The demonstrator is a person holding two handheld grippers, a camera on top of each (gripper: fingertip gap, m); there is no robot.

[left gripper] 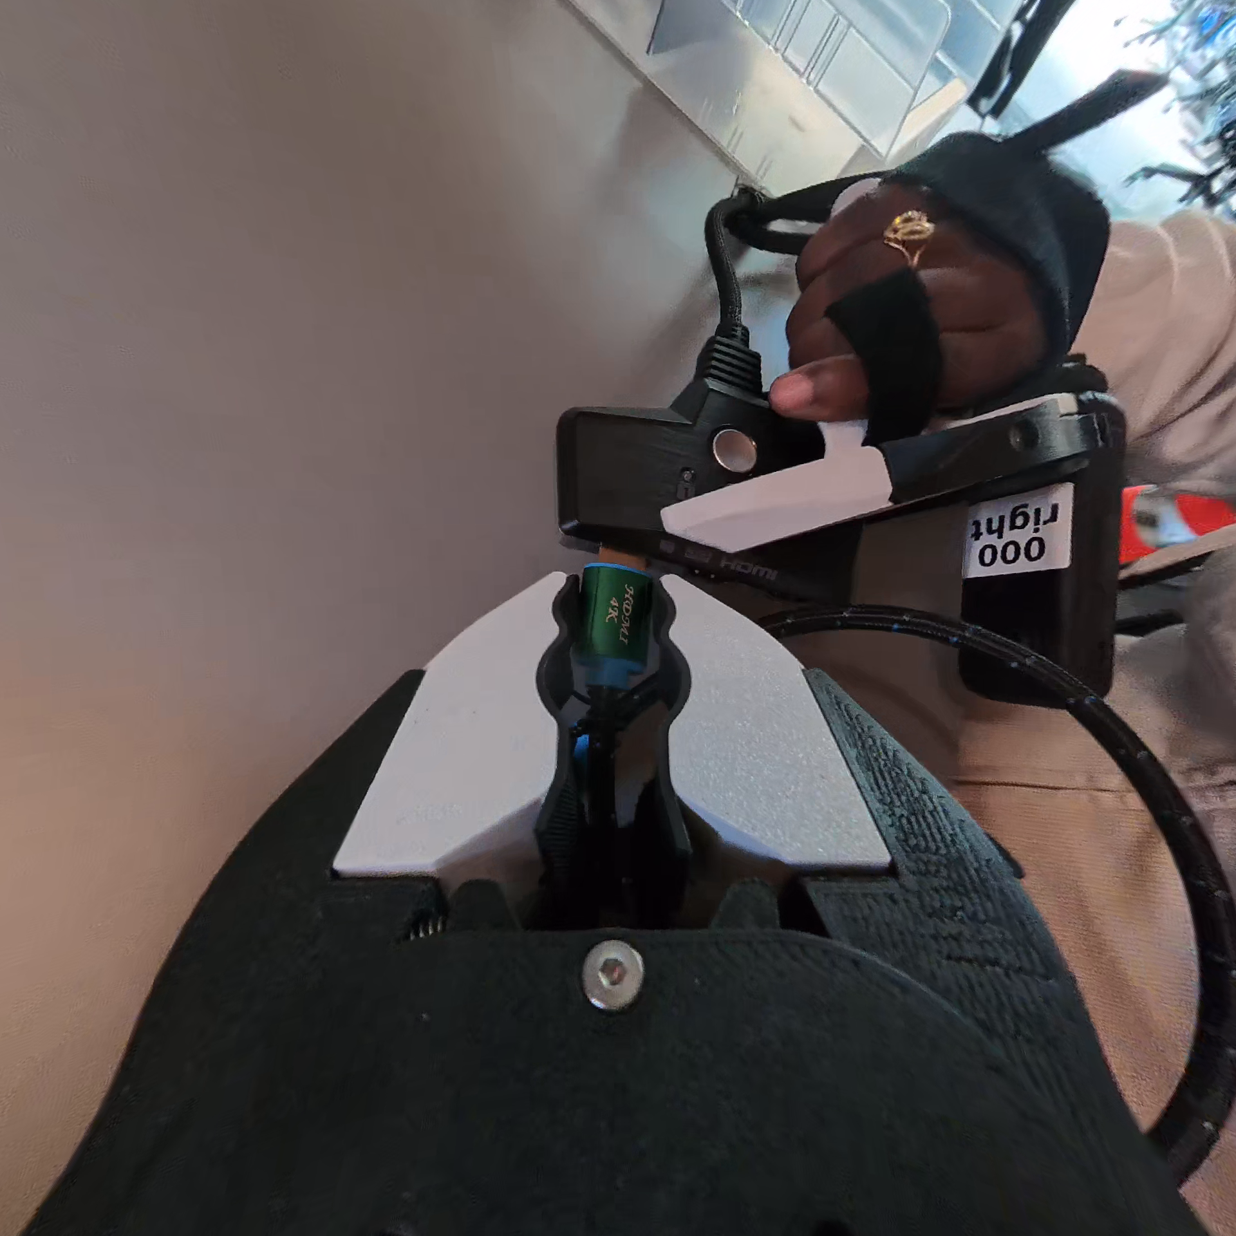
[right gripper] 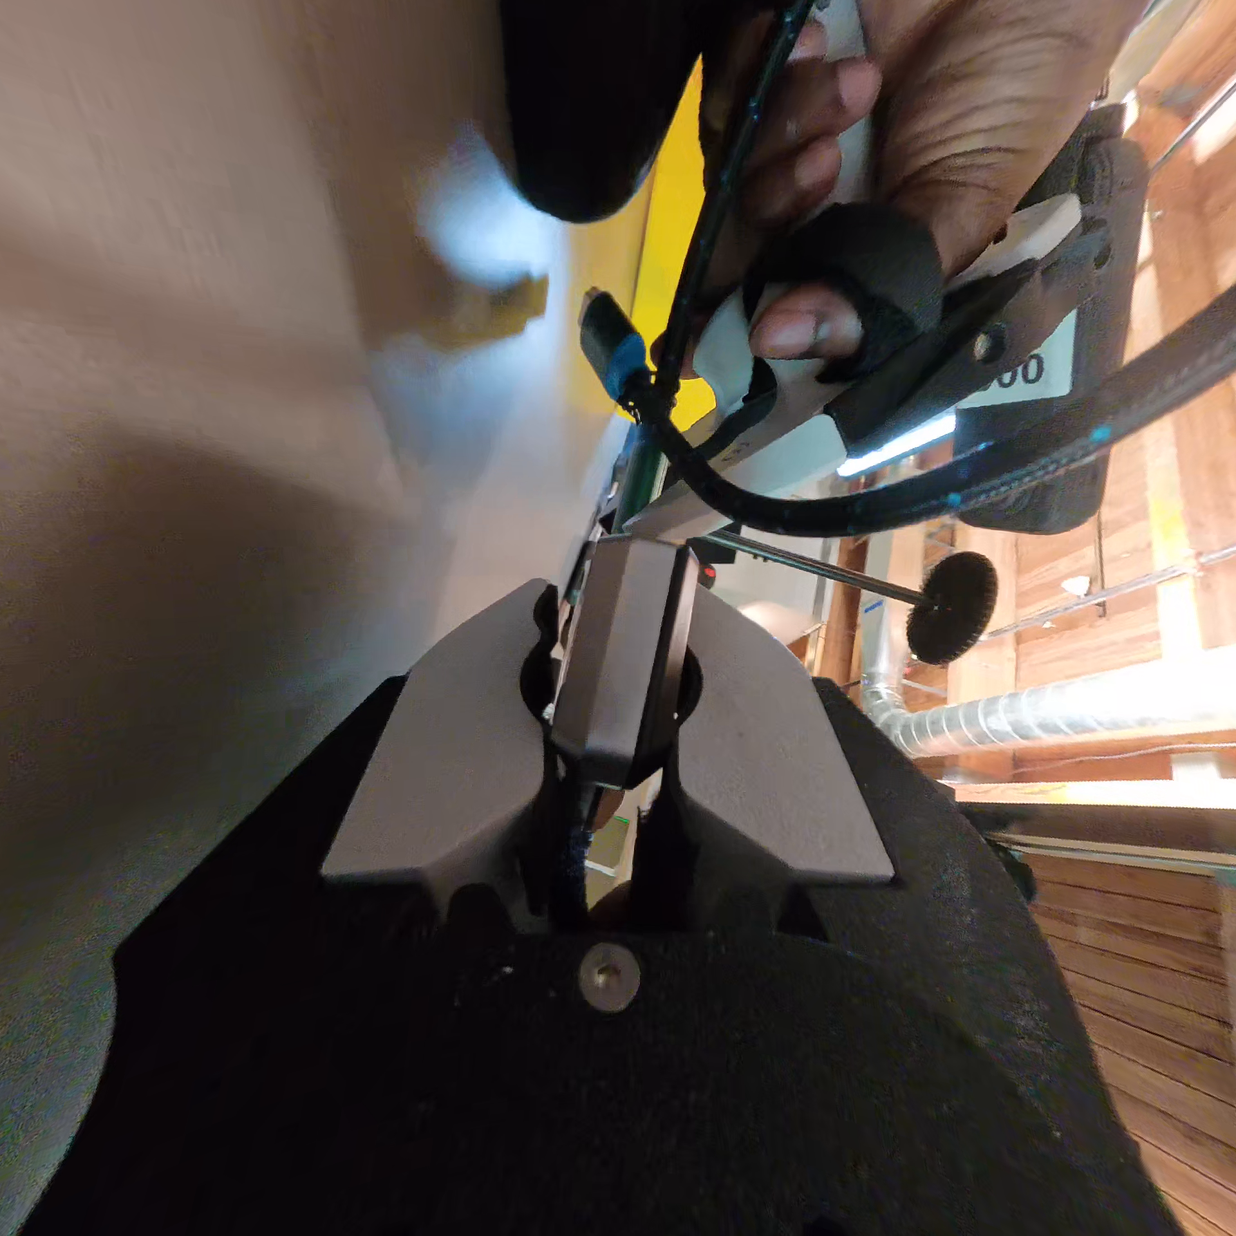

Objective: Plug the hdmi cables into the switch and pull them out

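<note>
The left gripper (left gripper: pixel 612 625) has its jaws closed on the green HDMI plug (left gripper: pixel 610 619), a little above the middle of the left wrist view. The metal tip of the plug touches the lower edge of the black switch (left gripper: pixel 635 468), which is just above it; how deep it sits in the port I cannot tell, because the edge hides it. A second black cable (left gripper: pixel 726 281) is already seated in the upper side of the switch, with its ribbed collar against the housing.

The right gripper (right gripper: pixel 619 659) has its jaws closed on the body of the switch (right gripper: pixel 619 669), at the middle of the right wrist view, and both things are held up in the air. The braided cable (left gripper: pixel 1137 756) of the green plug curves away to the right of the frame.

I judge the switch to be light and stiff, with a smooth shell that may slide between the jaws if the push is not straight. The plug is also rigid, and its short metal sleeve is the good place to hold; the thin tip could be bent by a tilted push. The braided cable is springy and can pull the plug to one side, so one should not hold there.
</note>
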